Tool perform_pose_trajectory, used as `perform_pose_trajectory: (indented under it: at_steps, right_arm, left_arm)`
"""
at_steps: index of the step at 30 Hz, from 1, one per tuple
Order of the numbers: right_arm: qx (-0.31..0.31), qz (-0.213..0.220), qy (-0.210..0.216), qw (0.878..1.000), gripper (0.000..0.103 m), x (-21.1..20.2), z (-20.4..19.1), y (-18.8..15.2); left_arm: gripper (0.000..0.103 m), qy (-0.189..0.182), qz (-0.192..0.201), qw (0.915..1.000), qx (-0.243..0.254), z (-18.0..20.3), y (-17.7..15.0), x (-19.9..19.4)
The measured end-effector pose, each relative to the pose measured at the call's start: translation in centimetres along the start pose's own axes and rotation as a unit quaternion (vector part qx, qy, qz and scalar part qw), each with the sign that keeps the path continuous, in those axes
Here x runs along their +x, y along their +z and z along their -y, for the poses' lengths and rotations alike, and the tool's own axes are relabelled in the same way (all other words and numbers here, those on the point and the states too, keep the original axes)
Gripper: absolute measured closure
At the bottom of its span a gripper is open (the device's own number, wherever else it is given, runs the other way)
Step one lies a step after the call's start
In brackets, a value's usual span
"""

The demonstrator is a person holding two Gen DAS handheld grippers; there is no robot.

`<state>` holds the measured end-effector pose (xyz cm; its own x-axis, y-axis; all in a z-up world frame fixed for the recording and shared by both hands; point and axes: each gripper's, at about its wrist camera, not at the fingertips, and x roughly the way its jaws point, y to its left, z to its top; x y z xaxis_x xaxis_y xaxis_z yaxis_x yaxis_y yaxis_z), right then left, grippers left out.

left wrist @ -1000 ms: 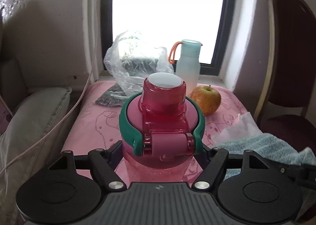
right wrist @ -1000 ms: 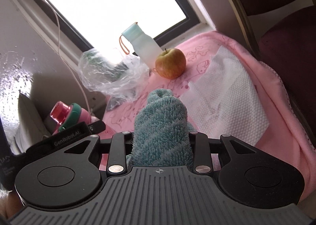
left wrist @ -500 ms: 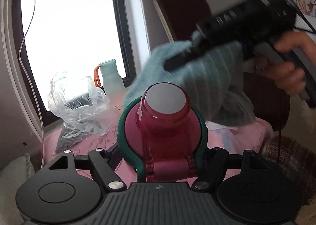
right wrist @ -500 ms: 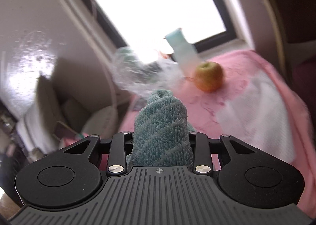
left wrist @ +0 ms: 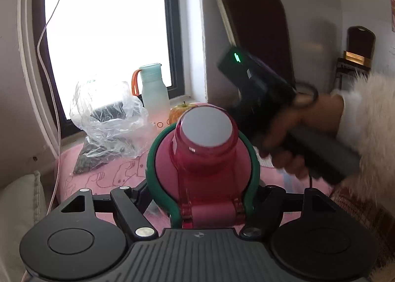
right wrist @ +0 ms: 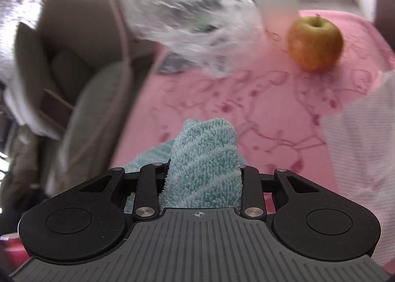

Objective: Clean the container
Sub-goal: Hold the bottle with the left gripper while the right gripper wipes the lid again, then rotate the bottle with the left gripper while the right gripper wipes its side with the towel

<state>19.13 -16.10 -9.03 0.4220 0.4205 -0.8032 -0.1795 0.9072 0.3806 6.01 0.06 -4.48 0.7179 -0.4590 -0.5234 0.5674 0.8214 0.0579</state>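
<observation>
My left gripper [left wrist: 202,198] is shut on a pink bottle [left wrist: 205,156] with a red cap and a green carry loop, held lifted with its cap facing the camera. My right gripper [right wrist: 205,170] is shut on a bunched teal towel [right wrist: 205,165] that hides its fingertips. In the left wrist view the right gripper's black body [left wrist: 266,99] and the hand holding it sit just right of and behind the bottle; the towel is hidden there. A sliver of the pink bottle [right wrist: 9,249] shows at the lower left of the right wrist view.
A pink cloth [right wrist: 246,99] covers the table. On it stand an apple [right wrist: 316,42], a pale teal bottle [left wrist: 154,91] with an orange strap, a clear plastic bag [left wrist: 108,119] and a white paper towel [right wrist: 363,143]. A dark chair [left wrist: 259,34] stands behind, cushions [right wrist: 93,109] at left.
The right gripper with the towel has dropped from above the bottle's cap to behind its right side. The right wrist view now looks down at the table. The bottle stays gripped.
</observation>
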Motion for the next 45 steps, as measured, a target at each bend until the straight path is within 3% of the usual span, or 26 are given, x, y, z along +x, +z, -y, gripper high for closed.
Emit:
perform_pose_trajectory:
  at_steps: [1,4,7,9,12,14,18,23,28,32,35,37,39,45]
  right_arm:
    - [0.011,-0.008,-0.022,1.0,0.071,0.6,1.0,-0.4]
    - [0.03,0.01,-0.017,0.999,0.072,-0.4,2.7,-1.4]
    - [0.023,0.064,-0.007,0.998,0.072,-4.0,2.3,-1.7]
    - [0.033,0.113,0.062,0.991,0.072,-6.8,1.8,-1.6]
    - [0.056,0.154,0.191,0.968,0.072,-9.2,1.5,-1.0]
    - [0.059,0.145,0.218,0.963,0.071,-8.7,1.1,-1.0]
    - [0.099,0.085,0.122,0.984,0.069,-4.7,1.8,-1.7]
    - [0.108,0.066,0.036,0.991,0.072,-2.6,3.0,-4.2]
    - [0.135,0.129,0.012,0.982,0.072,-6.1,5.0,-5.5]
    - [0.145,0.16,-0.001,0.976,0.072,-8.8,6.2,-6.9]
    - [0.155,0.174,-0.005,0.972,0.072,-10.1,7.1,-8.1]
    - [0.165,0.177,0.0,0.97,0.072,-10.6,7.6,-9.0]
    - [0.173,0.18,0.006,0.968,0.072,-10.8,7.8,-9.6]
    - [0.178,0.187,0.022,0.966,0.071,-11.2,8.2,-9.9]
  left_arm:
    - [0.031,0.001,-0.002,1.0,-0.007,-0.2,0.1,0.1]
    - [0.031,0.003,-0.01,0.9995,-0.029,-0.7,0.3,0.3]
    - [0.031,0.005,-0.018,0.9989,-0.043,-0.8,0.8,0.5]
    - [0.031,0.008,-0.022,0.9986,-0.047,-0.6,1.0,0.8]
    - [0.031,0.015,-0.029,0.9979,-0.056,-0.6,1.4,1.3]
    - [0.031,0.023,-0.036,0.9966,-0.07,-0.8,1.6,1.5]
    - [0.032,0.035,-0.044,0.9938,-0.096,-1.6,1.7,1.8]
    - [0.032,0.029,-0.049,0.9953,-0.079,-1.4,2.1,2.2]
    - [0.031,0.041,-0.046,0.995,-0.078,-1.1,2.4,3.0]
    - [0.015,0.073,-0.039,0.992,-0.095,-0.2,2.7,3.0]
    - [0.006,0.141,-0.054,0.9759,-0.158,0.2,2.9,3.0]
    - [0.006,0.175,-0.061,0.9595,-0.212,0.6,2.9,2.9]
    - [0.007,0.2,-0.062,0.9494,-0.234,1.4,3.1,3.1]
    - [0.007,0.249,-0.057,0.9392,-0.23,3.3,4.8,4.5]
